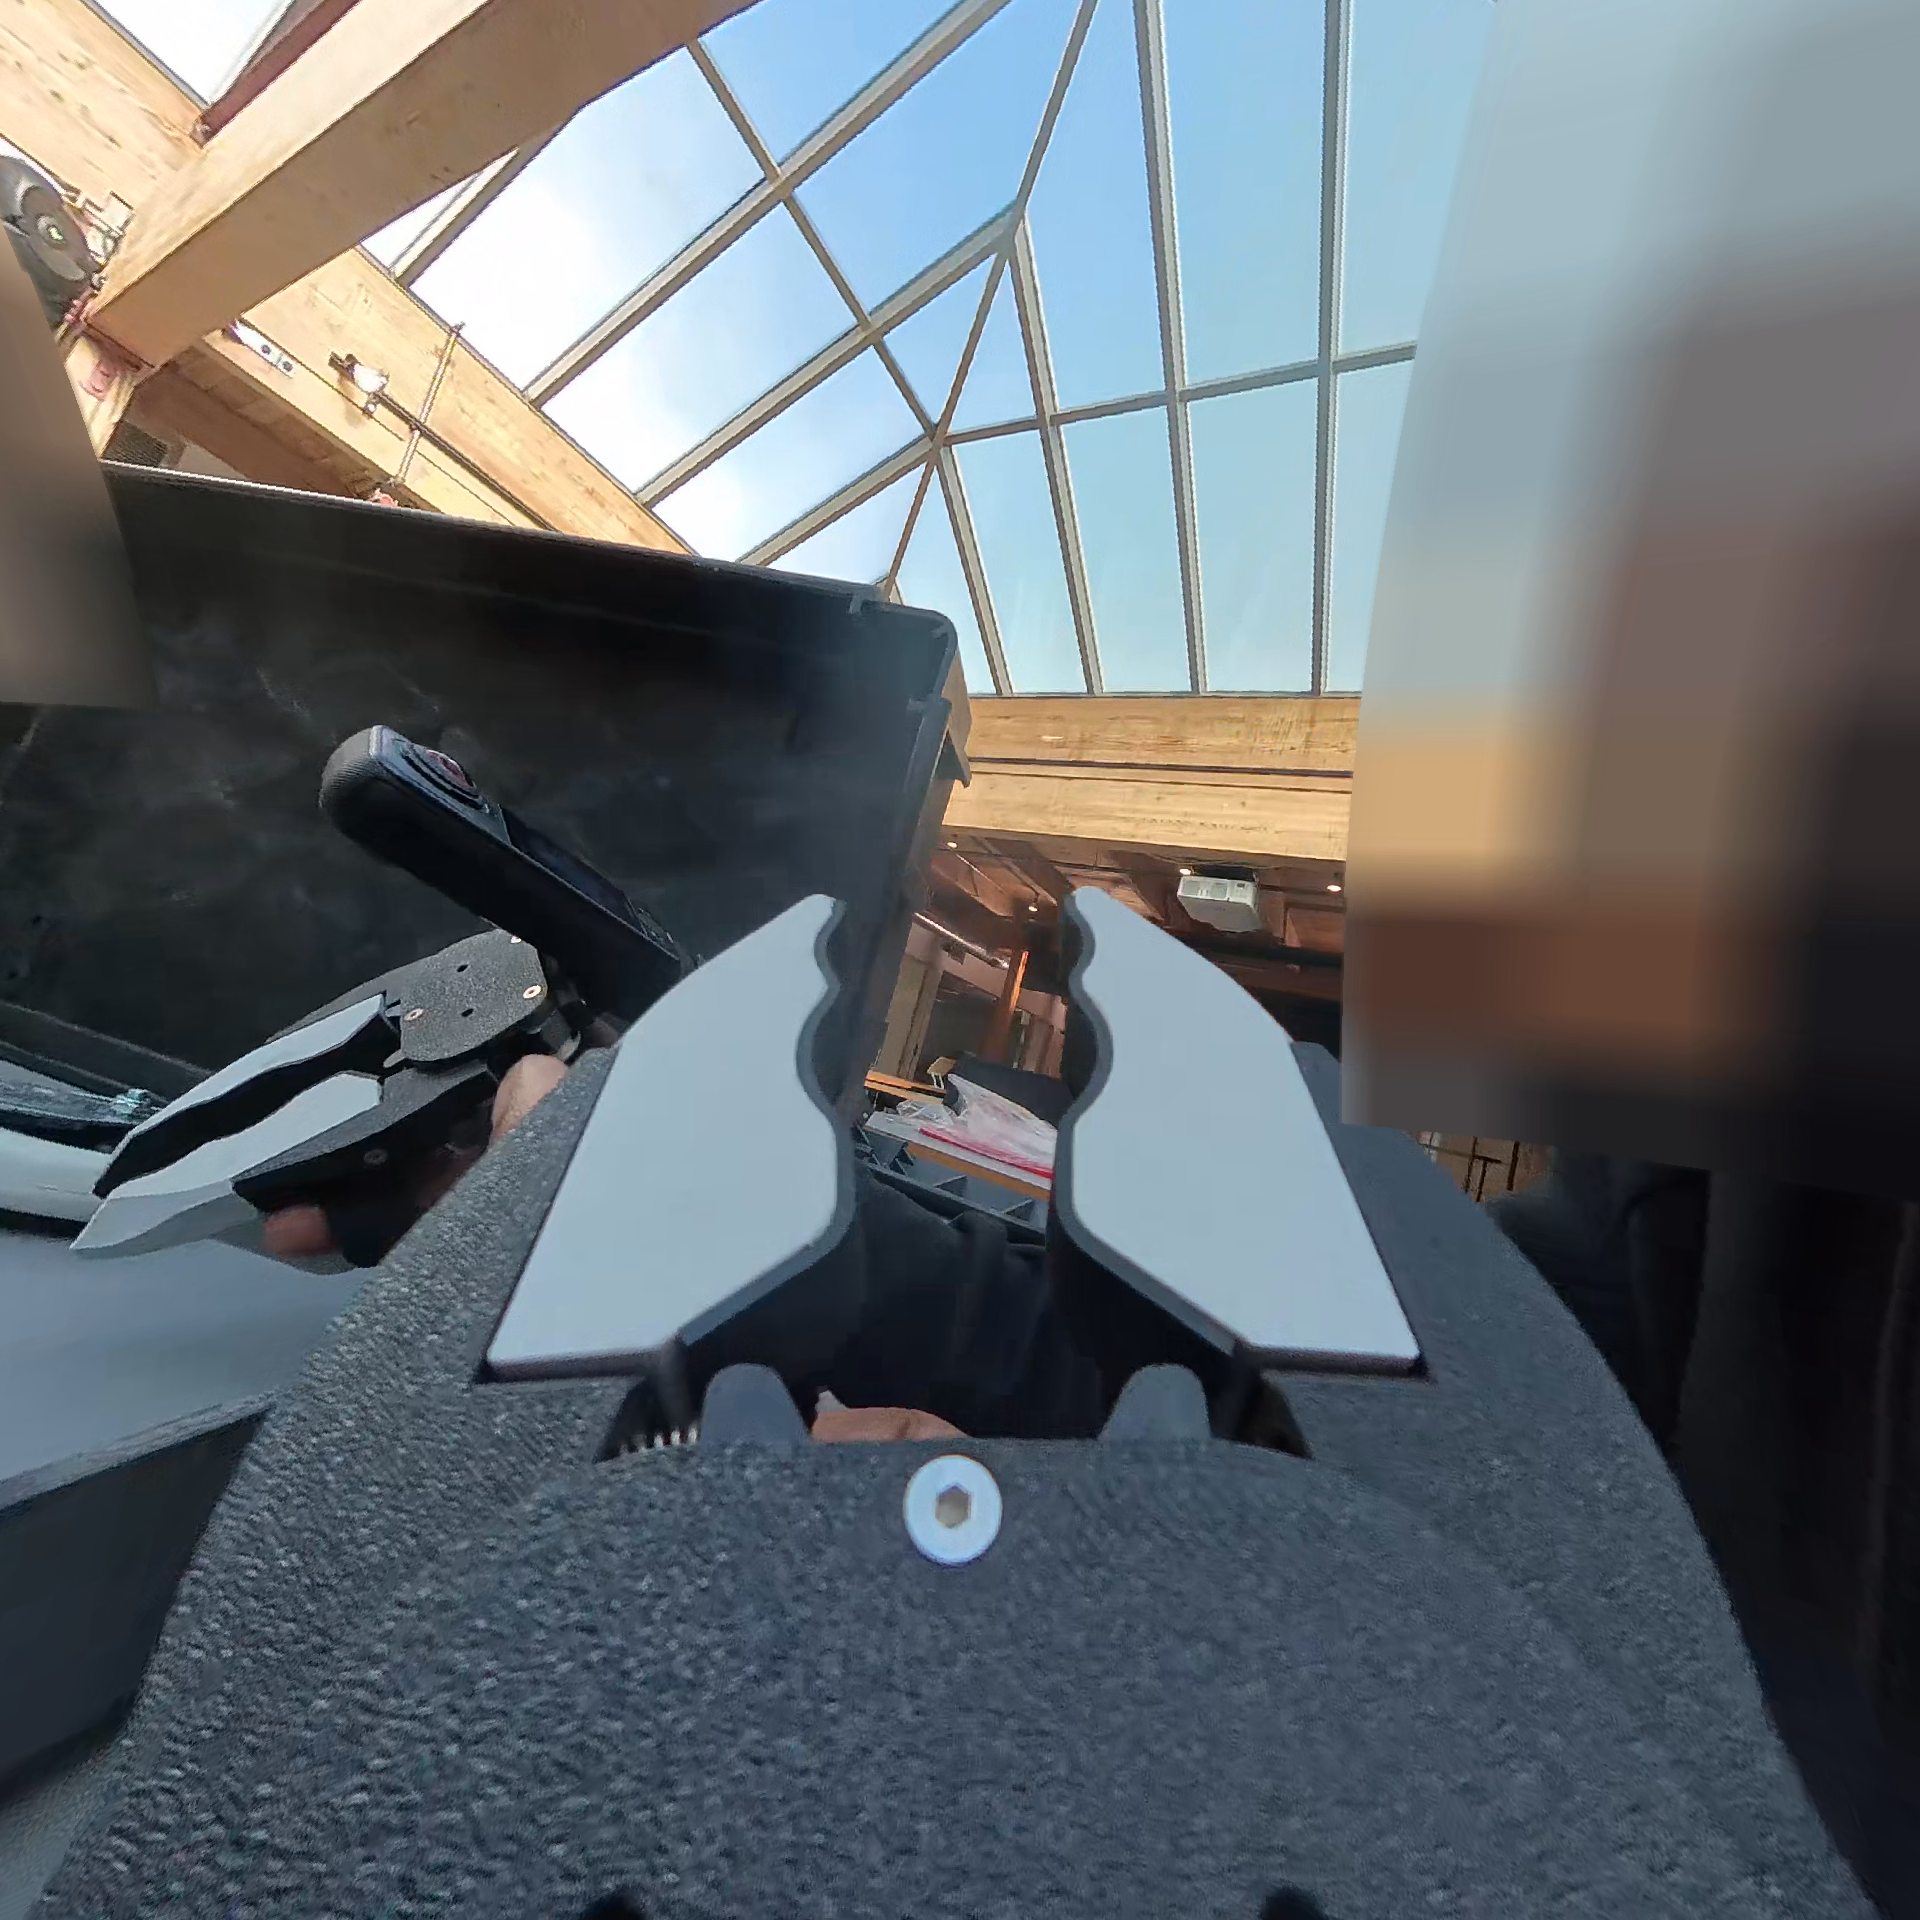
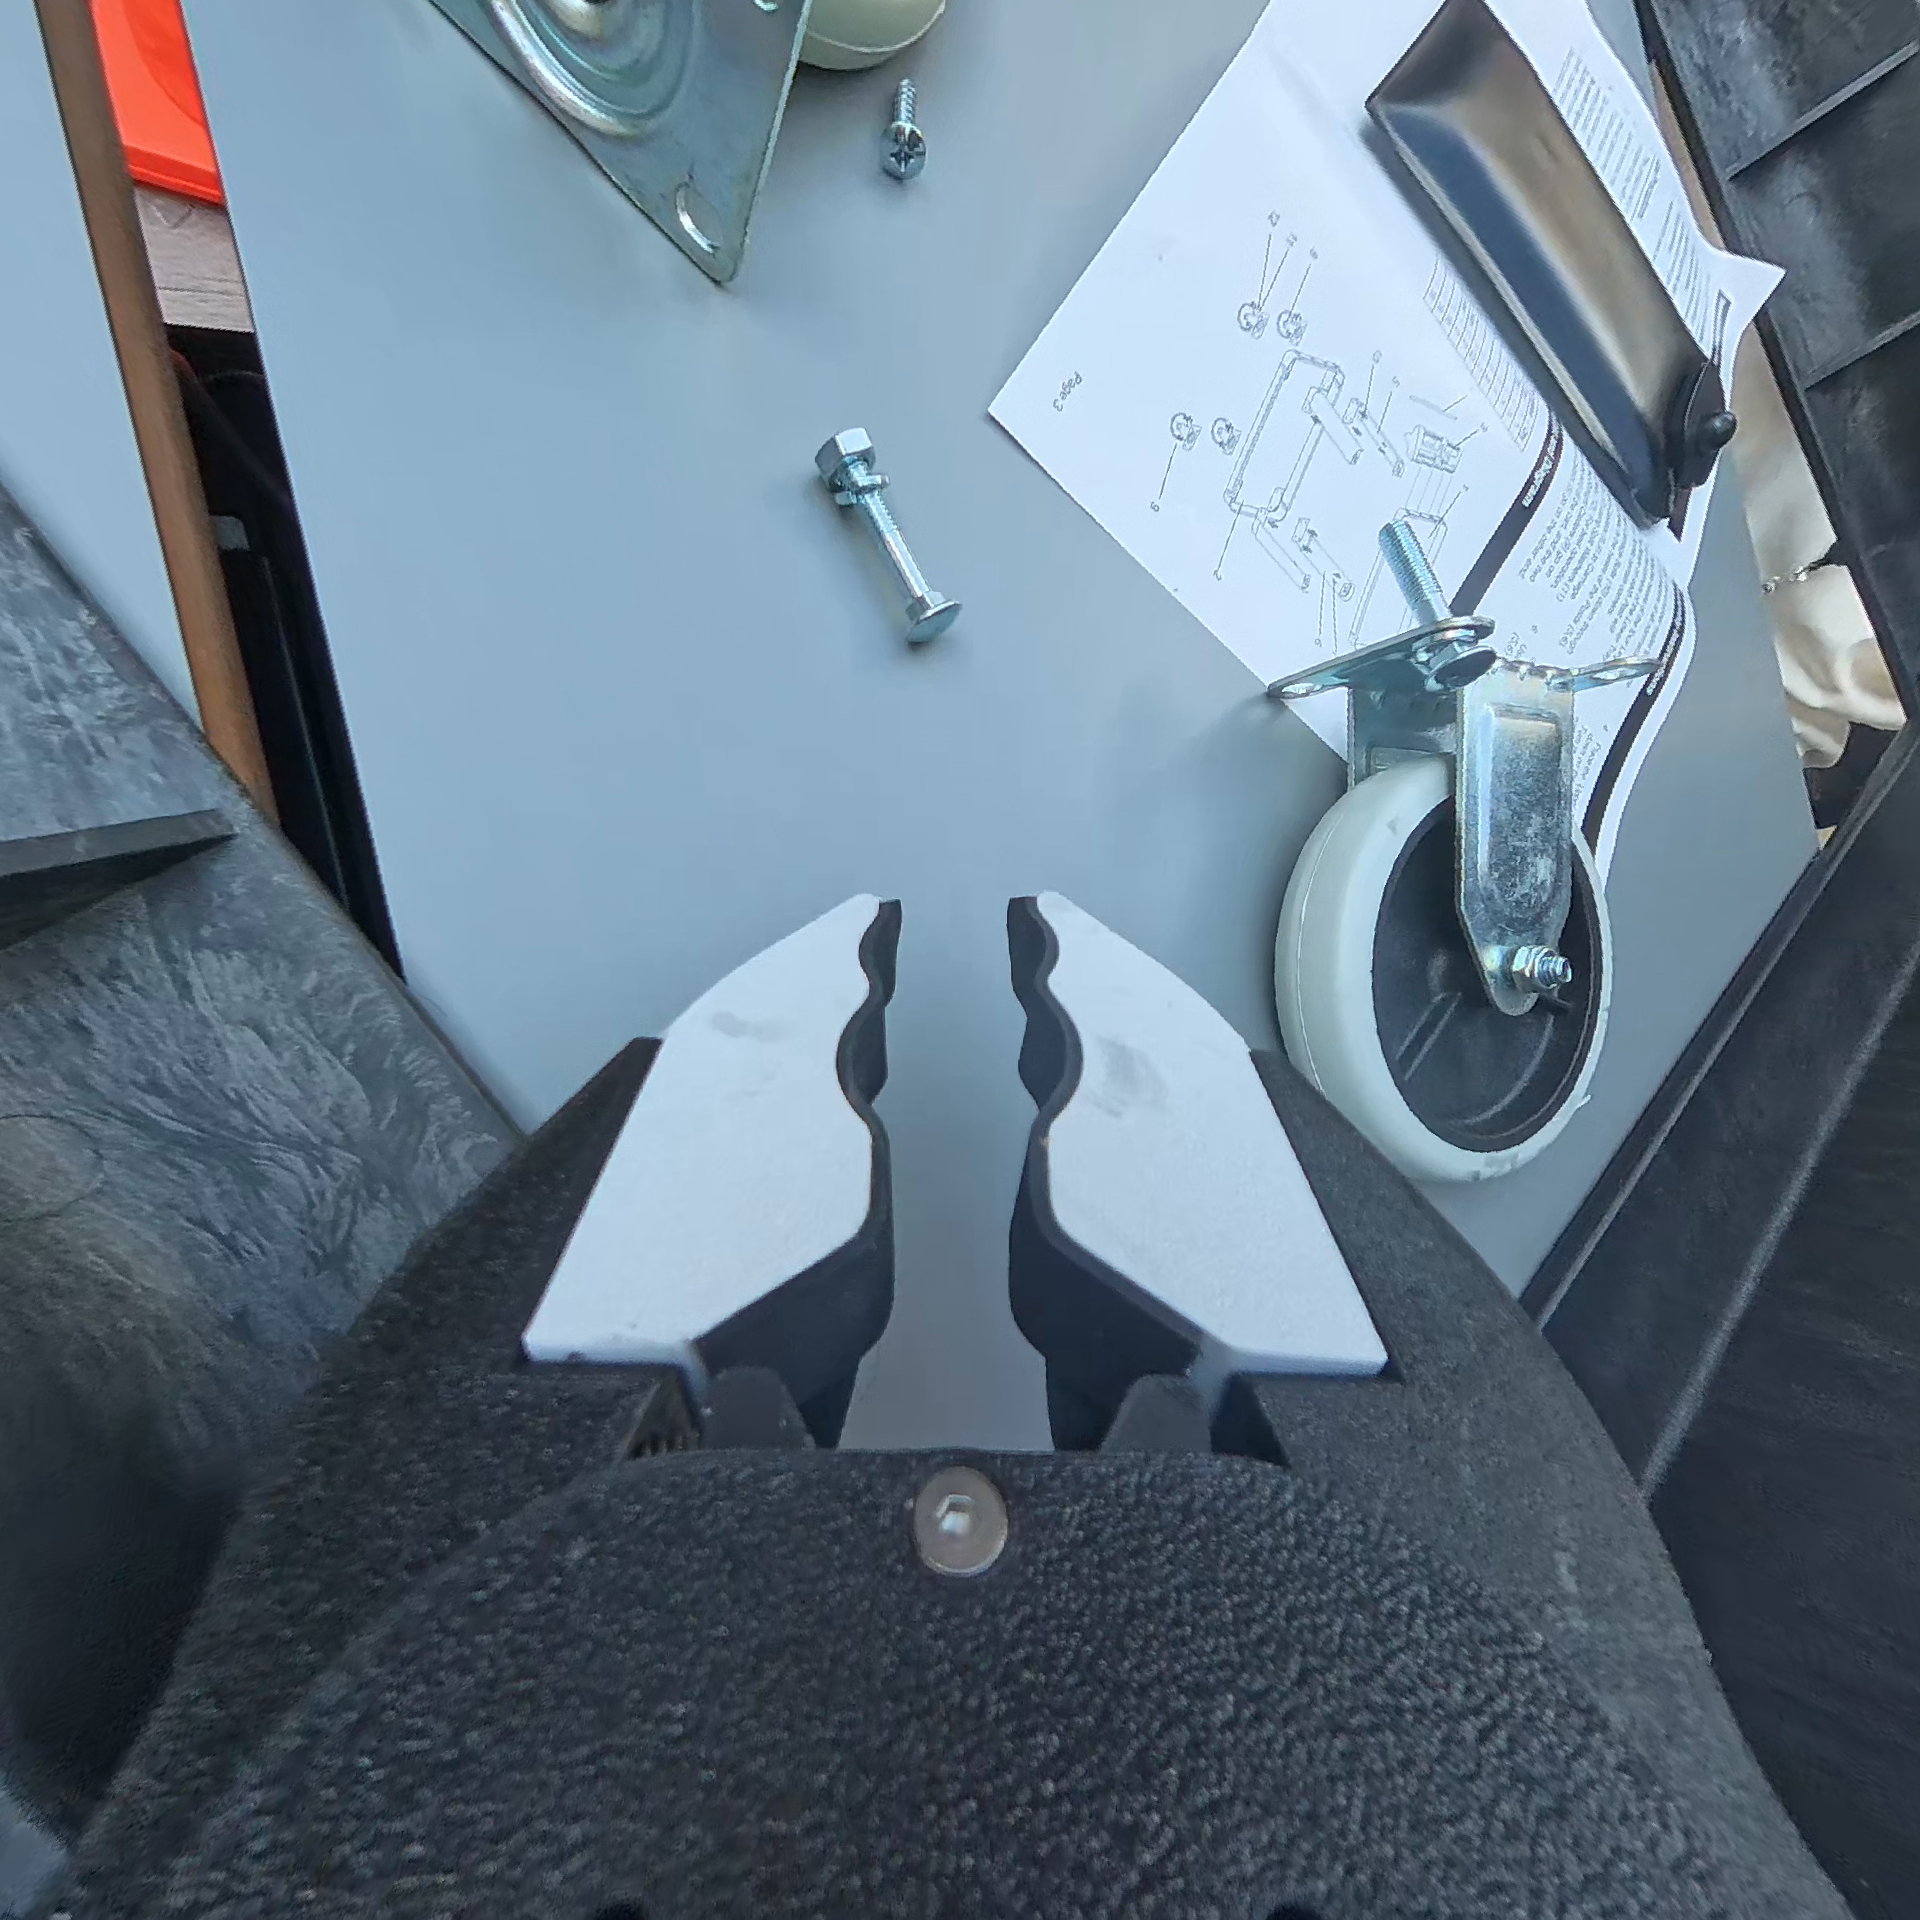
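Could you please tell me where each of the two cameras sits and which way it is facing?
Left wrist view: on the left hand-held gripper, tilted up at the skylight beside a black panel; open fingers and a hand show.
Right wrist view: on the right hand-held gripper, facing down at the grey tabletop, bolt and caster.
Shared: the right gripper.

Left wrist view faces skyward; right looks down at the table

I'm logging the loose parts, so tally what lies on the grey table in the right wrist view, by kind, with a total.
Caster wheels: 2, one whole, one cut off at the top edge
Bolt with nuts: 1
Screw: 1
Instruction sheet: 1
Black handle piece: 1
Total: 6
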### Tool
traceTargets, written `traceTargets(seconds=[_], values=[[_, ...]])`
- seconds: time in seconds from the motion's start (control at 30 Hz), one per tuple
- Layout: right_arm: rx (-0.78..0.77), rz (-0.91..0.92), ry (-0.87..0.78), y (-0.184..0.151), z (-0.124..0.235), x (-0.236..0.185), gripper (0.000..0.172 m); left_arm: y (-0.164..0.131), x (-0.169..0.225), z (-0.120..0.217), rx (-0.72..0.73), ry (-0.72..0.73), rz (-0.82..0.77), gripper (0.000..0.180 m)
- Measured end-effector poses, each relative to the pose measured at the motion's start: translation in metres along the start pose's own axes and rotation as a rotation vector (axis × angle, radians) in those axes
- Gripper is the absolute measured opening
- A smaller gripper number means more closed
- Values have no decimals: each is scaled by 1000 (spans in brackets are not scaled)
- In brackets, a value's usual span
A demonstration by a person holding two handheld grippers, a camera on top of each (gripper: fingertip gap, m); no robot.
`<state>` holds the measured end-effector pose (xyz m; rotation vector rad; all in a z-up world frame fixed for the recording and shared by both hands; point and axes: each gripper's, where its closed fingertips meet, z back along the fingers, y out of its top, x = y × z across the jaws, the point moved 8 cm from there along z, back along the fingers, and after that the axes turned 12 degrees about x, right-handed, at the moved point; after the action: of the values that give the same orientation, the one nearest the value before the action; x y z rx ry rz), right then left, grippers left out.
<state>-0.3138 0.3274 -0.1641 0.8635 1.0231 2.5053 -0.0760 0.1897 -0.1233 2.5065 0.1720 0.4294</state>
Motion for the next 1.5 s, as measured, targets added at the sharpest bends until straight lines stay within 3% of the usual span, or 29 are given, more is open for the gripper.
traceTargets(seconds=[0.4, 0.67, 0.93, 1.2, 1.37, 1.5], values=[[-12, 80, -72, 2, 2, 0, 20, -31, 10, 33, -127, -95, -34, 31], [-70, 158, -116, 0, 0, -4, 19, -29, -4, 46, -153, -152, 78, 27], [-1, 133, -179, 7, 11, 5, 16, 29, -20, 40, -253, -204, 14, 26], [73, 74, -279, 27, 73, 27, 25, 107, -54, 33, -252, -204, -93, 31], [239, -174, -69, 27, 91, 6, 39, 130, -66, 46, -270, -180, -82, 34], [357, -261, 51, 33, 106, -45, 43, 150, -77, 61, -297, -175, -118, 36]])
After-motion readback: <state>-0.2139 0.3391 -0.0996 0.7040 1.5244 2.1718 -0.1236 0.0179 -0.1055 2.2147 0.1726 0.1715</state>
